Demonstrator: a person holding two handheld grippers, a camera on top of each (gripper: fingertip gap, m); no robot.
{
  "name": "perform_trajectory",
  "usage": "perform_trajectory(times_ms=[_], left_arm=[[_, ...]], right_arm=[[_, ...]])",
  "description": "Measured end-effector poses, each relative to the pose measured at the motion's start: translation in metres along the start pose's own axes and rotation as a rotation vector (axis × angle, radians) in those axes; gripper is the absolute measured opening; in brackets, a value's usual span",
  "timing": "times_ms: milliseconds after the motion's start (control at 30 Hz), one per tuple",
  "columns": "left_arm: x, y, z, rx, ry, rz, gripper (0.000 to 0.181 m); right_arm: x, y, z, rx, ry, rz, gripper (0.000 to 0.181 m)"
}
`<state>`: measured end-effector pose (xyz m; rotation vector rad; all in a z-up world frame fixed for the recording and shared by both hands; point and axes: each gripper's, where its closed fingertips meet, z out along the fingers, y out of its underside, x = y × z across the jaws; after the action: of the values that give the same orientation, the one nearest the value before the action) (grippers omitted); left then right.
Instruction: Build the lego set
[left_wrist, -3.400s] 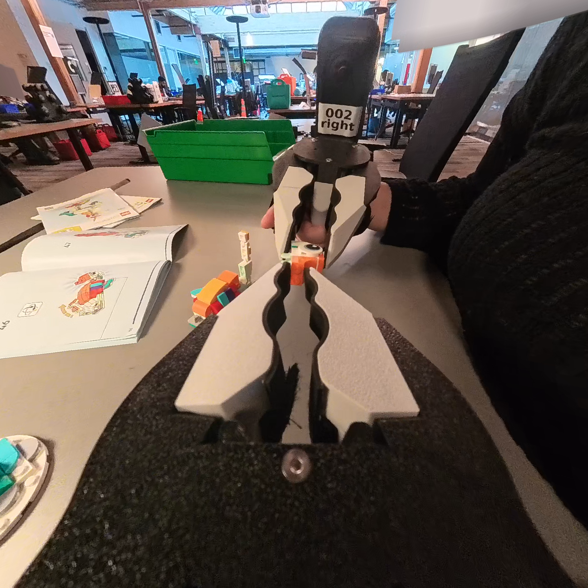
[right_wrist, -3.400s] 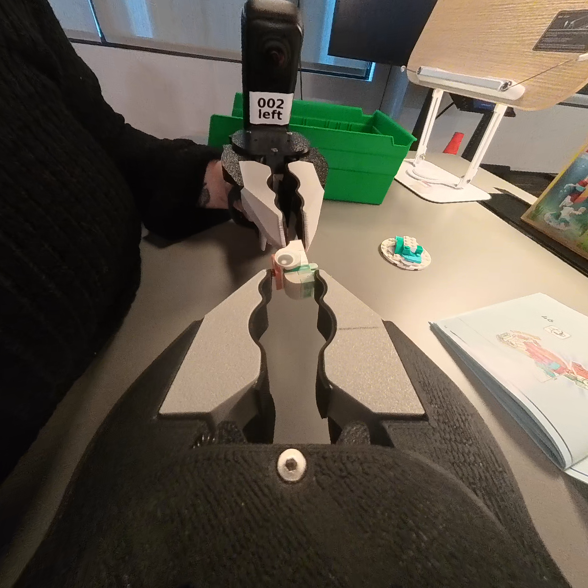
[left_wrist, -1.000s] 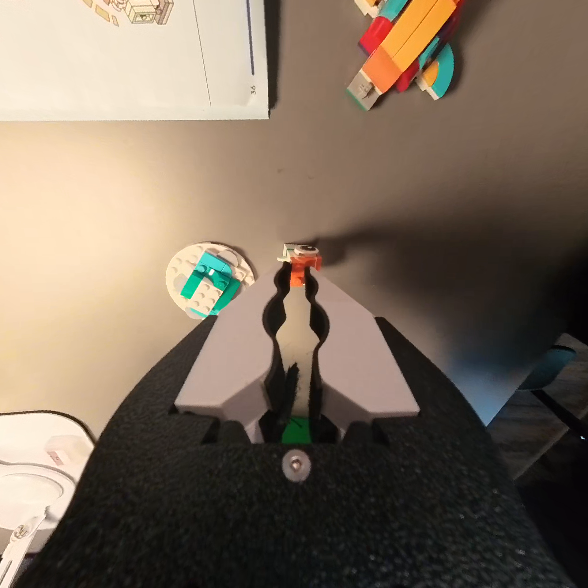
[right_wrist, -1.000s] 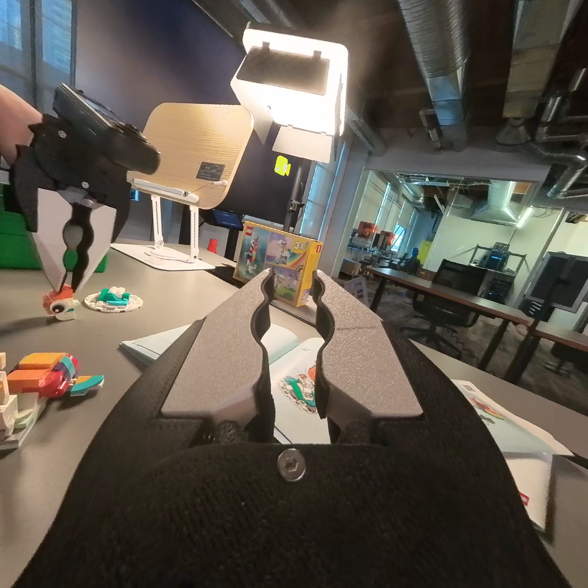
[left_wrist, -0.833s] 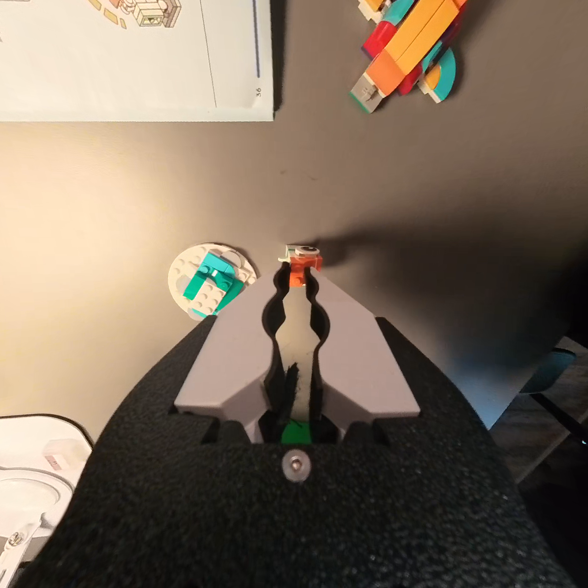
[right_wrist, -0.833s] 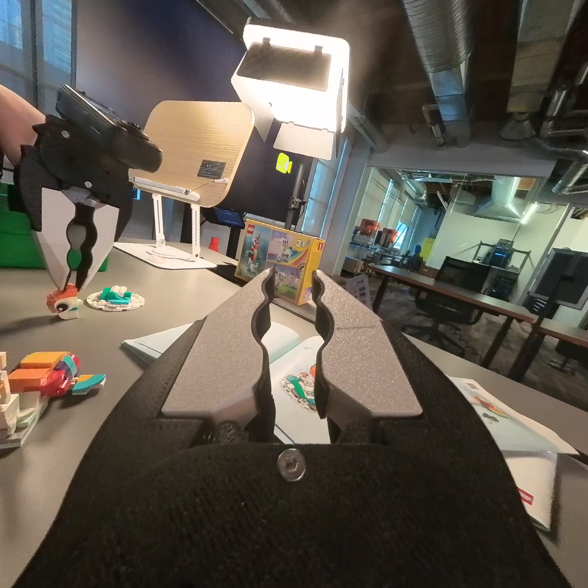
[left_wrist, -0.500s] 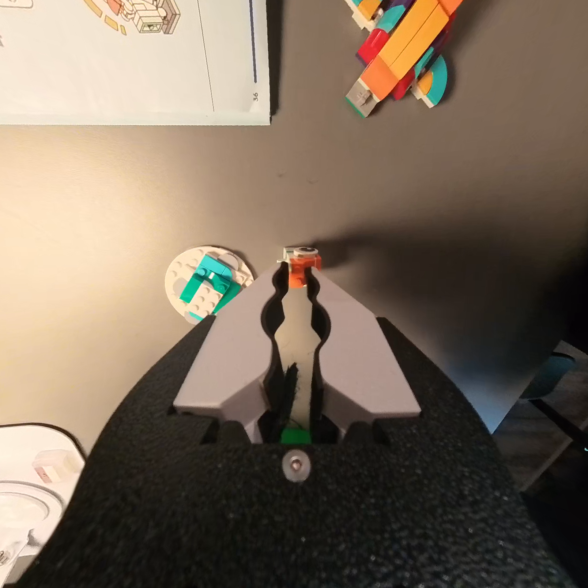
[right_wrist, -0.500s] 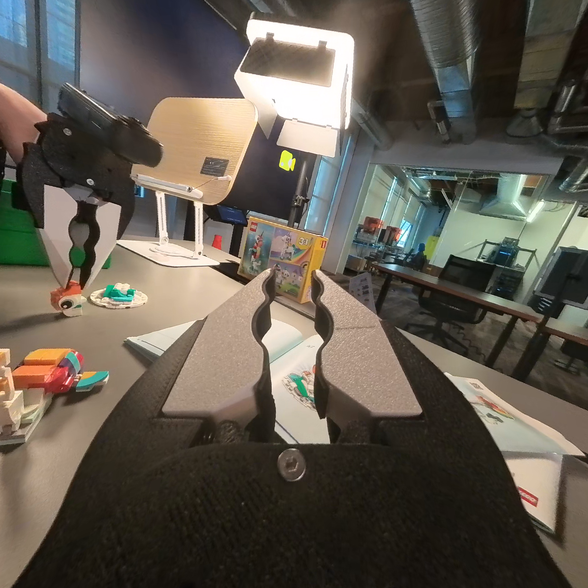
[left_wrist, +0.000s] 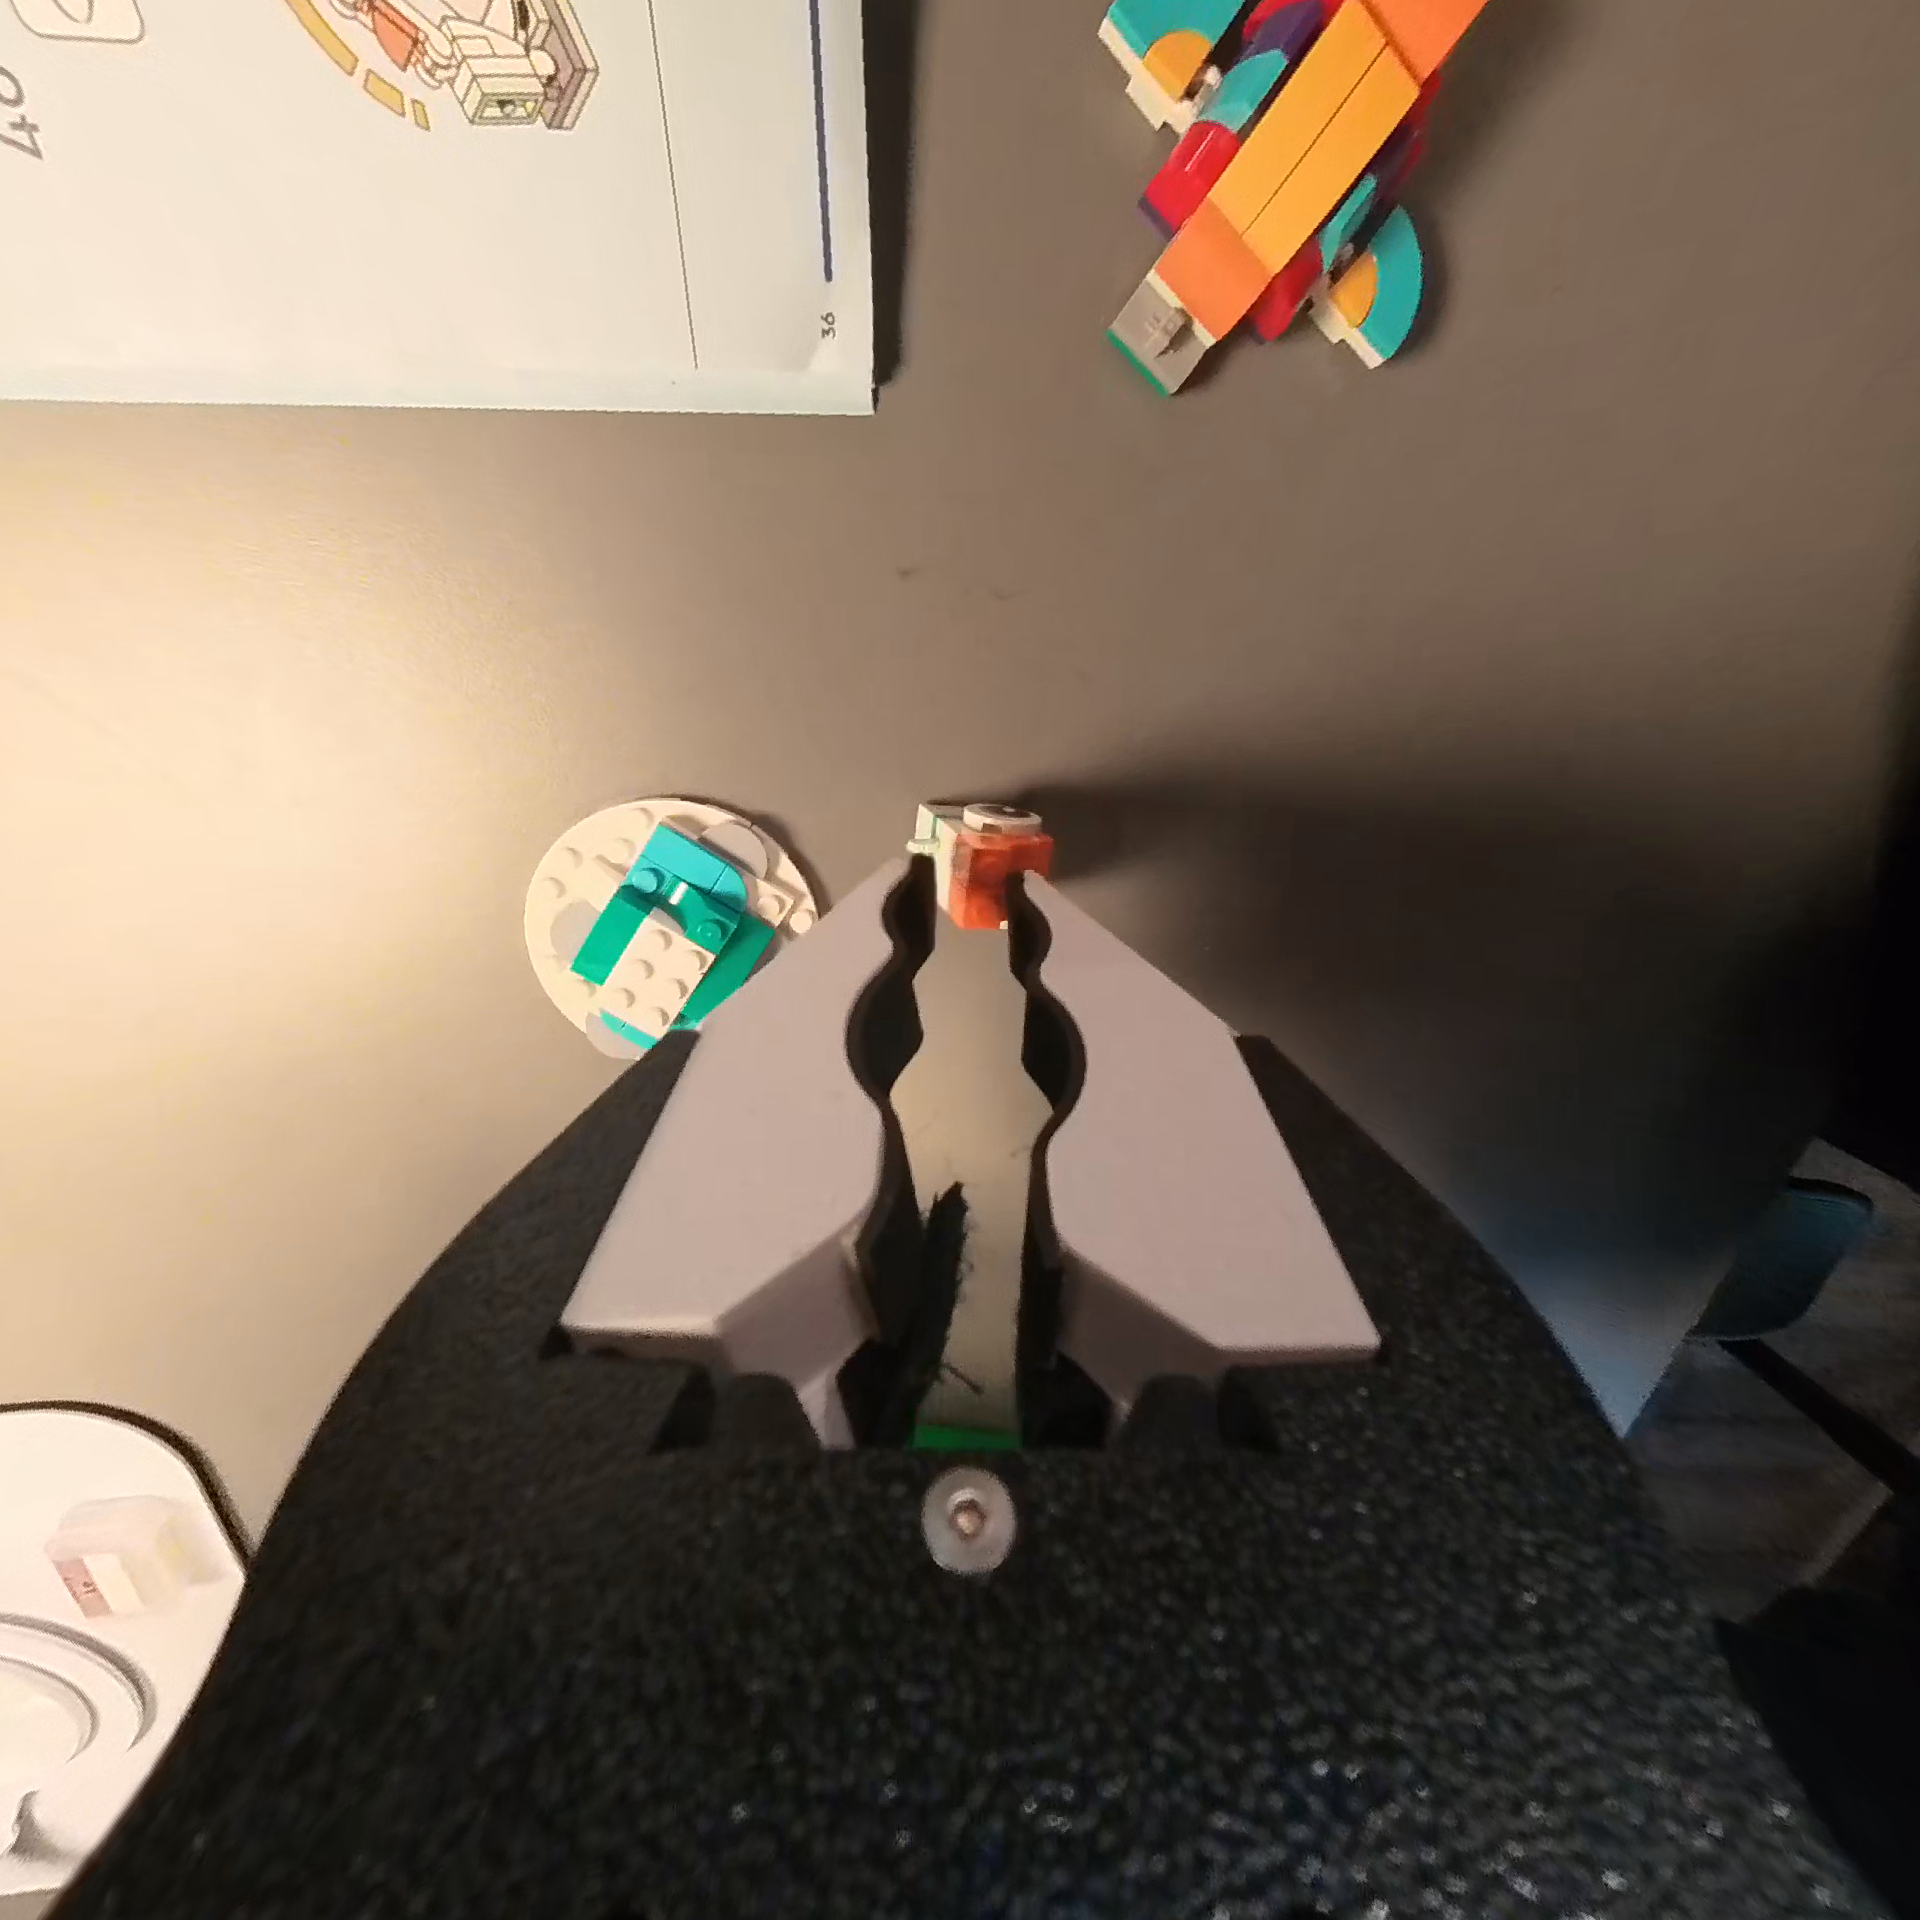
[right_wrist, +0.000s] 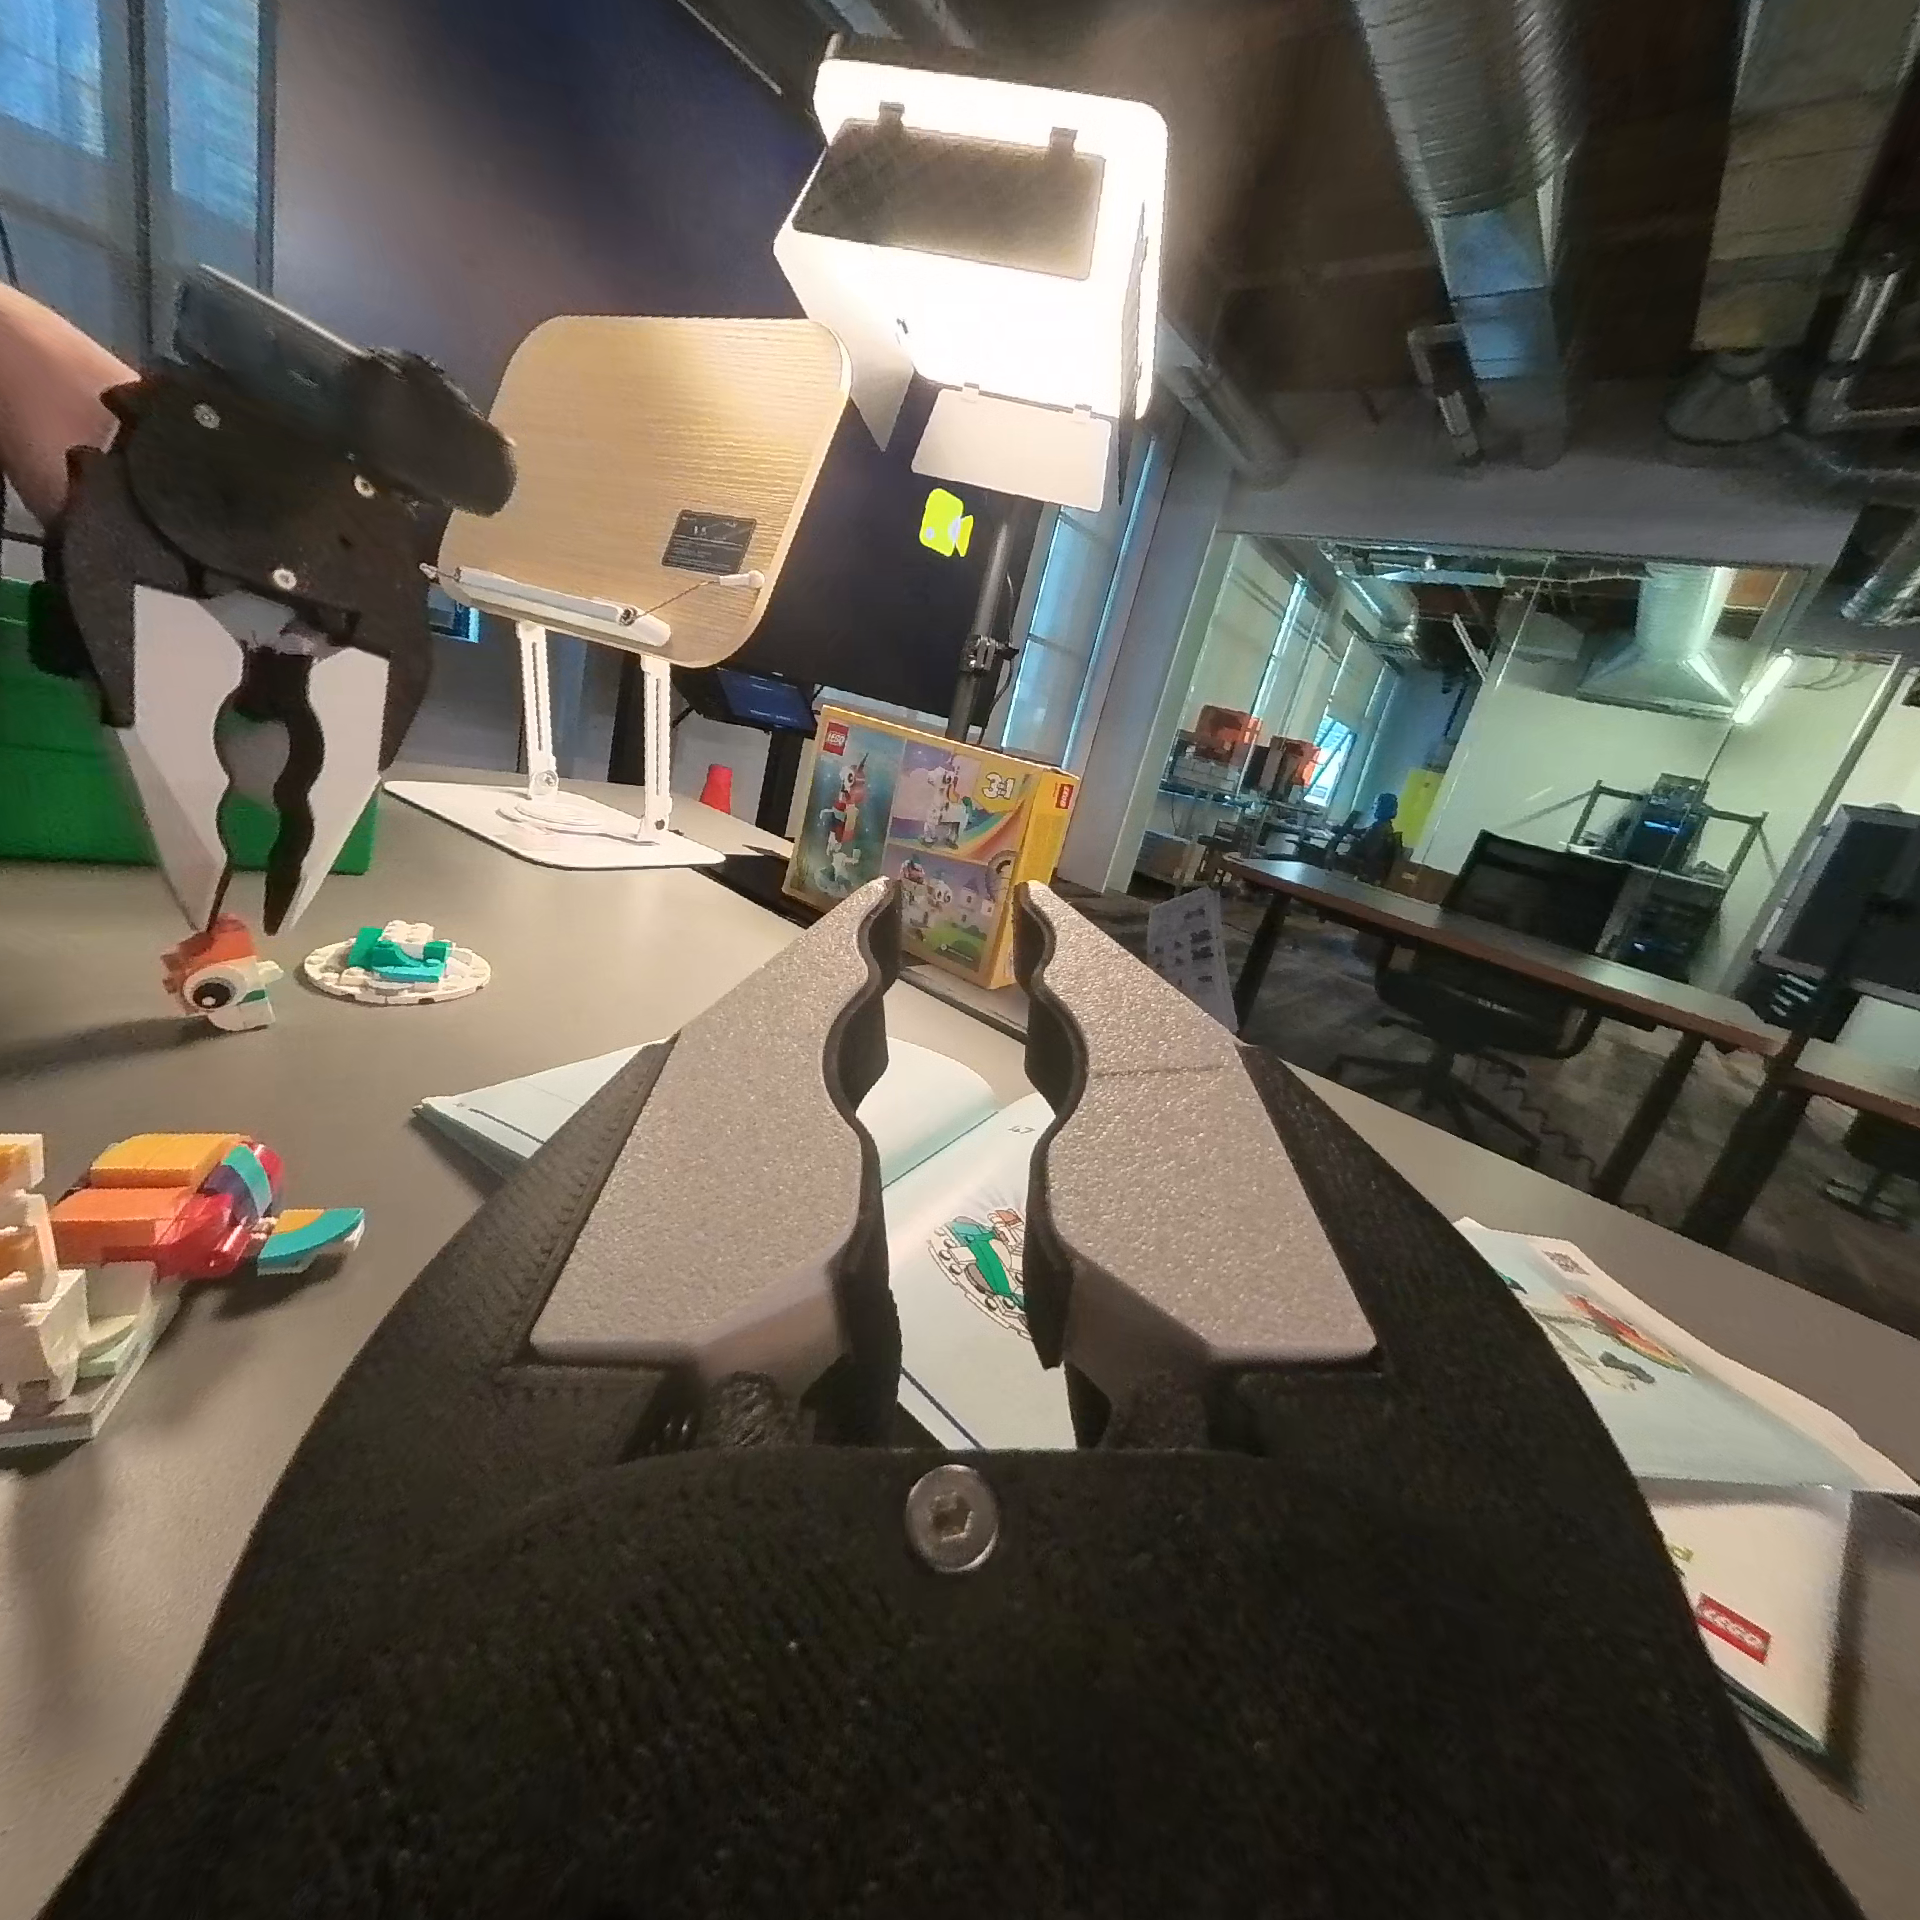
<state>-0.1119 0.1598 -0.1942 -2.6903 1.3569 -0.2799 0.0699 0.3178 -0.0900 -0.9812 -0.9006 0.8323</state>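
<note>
One view only: yellow box (right_wrist: 928, 844) (right wrist)

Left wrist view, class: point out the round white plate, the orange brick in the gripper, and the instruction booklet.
Round white plate (left_wrist: 561, 883): left wrist view, bare studded rim.
Orange brick (left_wrist: 982, 883): left wrist view, orange face.
Instruction booklet (left_wrist: 312, 260): left wrist view, open page.

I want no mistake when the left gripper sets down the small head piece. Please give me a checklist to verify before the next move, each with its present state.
1. Left gripper fingers shut on the head piece: ok.
2. Head piece touching the table: cannot tell; in the right wrist view it sits at or just above the surface.
3. Head piece apart from the round plate: ok.
4. Body build far from the drop spot: ok.
5. Right gripper open, empty: ok.
6. Manual out of the way: ok.
</note>
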Motion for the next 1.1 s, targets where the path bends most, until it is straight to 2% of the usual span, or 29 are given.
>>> perform_trajectory(times_ms=[33, 200, 267, 333, 467, 600, 733, 1100], left_arm=[[0.000, 0.000, 0.001, 0.000, 0.001, 0.005, 0.010], [0.002, 0.000, 0.001, 0.017, 0.026, 0.000, 0.007], [0.006, -0.002, 0.000, 0.063, 0.058, -0.003, 0.006], [0.010, -0.012, -0.006, 0.180, 0.071, 0.042, 0.006], [0.035, -0.042, -0.036, 0.516, 0.133, 0.179, 0.006], [0.052, -0.052, -0.057, 0.675, 0.159, 0.219, 0.006], [0.062, -0.056, -0.068, 0.746, 0.197, 0.221, 0.006], [0.060, -0.058, -0.065, 0.782, 0.206, 0.182, 0.006]], right_arm=[[0.000, 0.000, 0.000, 0.000, -0.001, 0.000, 0.019], [0.000, 0.000, 0.000, 0.000, -0.002, -0.001, 0.019], [0.000, 0.000, 0.000, 0.000, -0.002, -0.001, 0.019], [0.000, 0.000, 0.000, 0.000, -0.001, 0.000, 0.019], [0.000, 0.001, 0.001, 0.000, -0.001, 0.000, 0.018], [0.000, 0.001, 0.001, 0.000, -0.002, -0.001, 0.018], [0.000, 0.001, 0.001, 0.000, -0.003, -0.002, 0.018], [0.000, 0.000, 0.000, 0.000, -0.004, -0.003, 0.018]])
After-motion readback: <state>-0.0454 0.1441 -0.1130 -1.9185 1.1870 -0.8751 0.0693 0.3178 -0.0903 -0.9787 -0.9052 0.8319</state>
